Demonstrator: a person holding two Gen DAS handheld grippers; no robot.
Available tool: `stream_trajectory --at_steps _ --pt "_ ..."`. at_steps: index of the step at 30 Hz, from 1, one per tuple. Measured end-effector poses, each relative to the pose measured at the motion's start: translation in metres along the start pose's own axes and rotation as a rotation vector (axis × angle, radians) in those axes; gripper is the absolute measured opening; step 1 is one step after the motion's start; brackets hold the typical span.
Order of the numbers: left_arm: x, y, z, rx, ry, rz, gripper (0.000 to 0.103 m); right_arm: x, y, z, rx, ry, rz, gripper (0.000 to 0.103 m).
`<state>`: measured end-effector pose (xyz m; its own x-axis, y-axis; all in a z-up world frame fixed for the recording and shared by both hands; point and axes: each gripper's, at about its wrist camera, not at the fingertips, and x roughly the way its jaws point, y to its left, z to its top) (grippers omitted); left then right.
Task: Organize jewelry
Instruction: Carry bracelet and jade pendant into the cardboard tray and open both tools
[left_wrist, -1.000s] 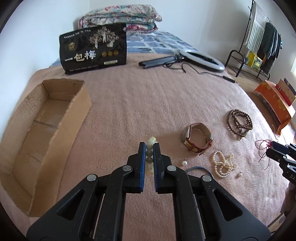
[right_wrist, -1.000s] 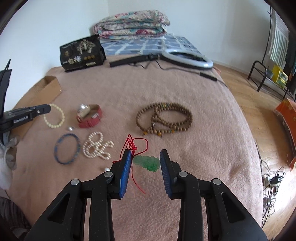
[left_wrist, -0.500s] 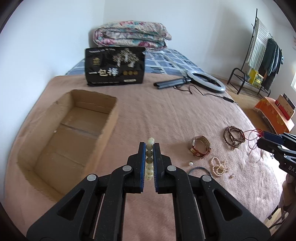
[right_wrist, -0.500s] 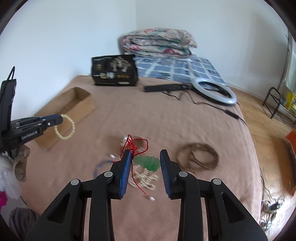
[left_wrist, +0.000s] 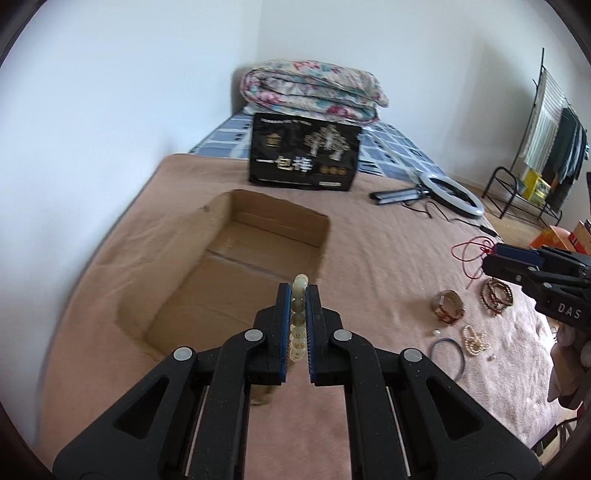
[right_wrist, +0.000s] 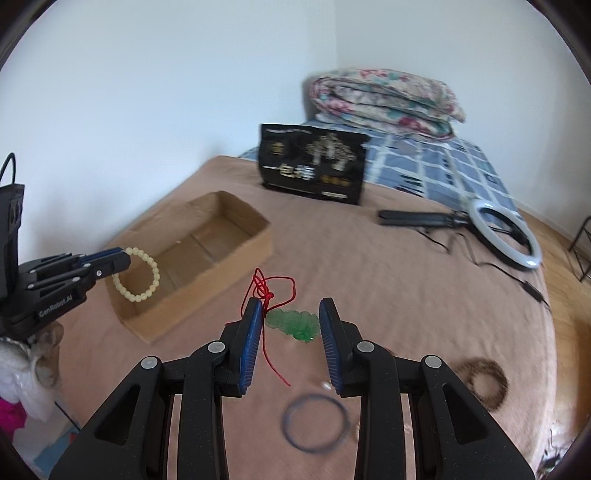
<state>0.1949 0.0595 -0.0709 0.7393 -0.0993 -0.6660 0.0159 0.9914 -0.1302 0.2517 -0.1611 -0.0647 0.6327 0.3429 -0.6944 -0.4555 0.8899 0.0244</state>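
My left gripper (left_wrist: 298, 295) is shut on a pale yellow bead bracelet (left_wrist: 298, 321) and holds it in the air at the near end of an open cardboard box (left_wrist: 236, 273). In the right wrist view the bracelet (right_wrist: 138, 273) hangs from the left gripper (right_wrist: 122, 258) just left of the box (right_wrist: 207, 258). My right gripper (right_wrist: 290, 314) is shut on a green pendant (right_wrist: 293, 325) with a red cord (right_wrist: 269, 291), lifted above the blanket, right of the box.
On the brown blanket lie a leather watch (left_wrist: 448, 306), brown bead strands (left_wrist: 496, 293), a pearl string (left_wrist: 474, 341) and a blue bangle (right_wrist: 316, 422). A black bag (left_wrist: 304, 157), a ring light (left_wrist: 450, 194) and folded quilts (left_wrist: 314, 90) are farther back.
Both grippers have risen and moved left toward the cardboard box, each still holding its piece. The remaining jewelry has stayed on the blanket.
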Motion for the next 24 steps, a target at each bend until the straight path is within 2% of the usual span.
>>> stream_trajectory --at_steps 11,24 --pt "-0.005 0.044 -0.005 -0.034 -0.003 0.045 0.005 0.048 0.054 0.031 -0.072 0.03 0.096 0.03" --pt "0.008 0.062 -0.015 -0.059 0.032 0.057 0.005 0.098 0.102 0.042 -0.136 0.082 0.156 0.03"
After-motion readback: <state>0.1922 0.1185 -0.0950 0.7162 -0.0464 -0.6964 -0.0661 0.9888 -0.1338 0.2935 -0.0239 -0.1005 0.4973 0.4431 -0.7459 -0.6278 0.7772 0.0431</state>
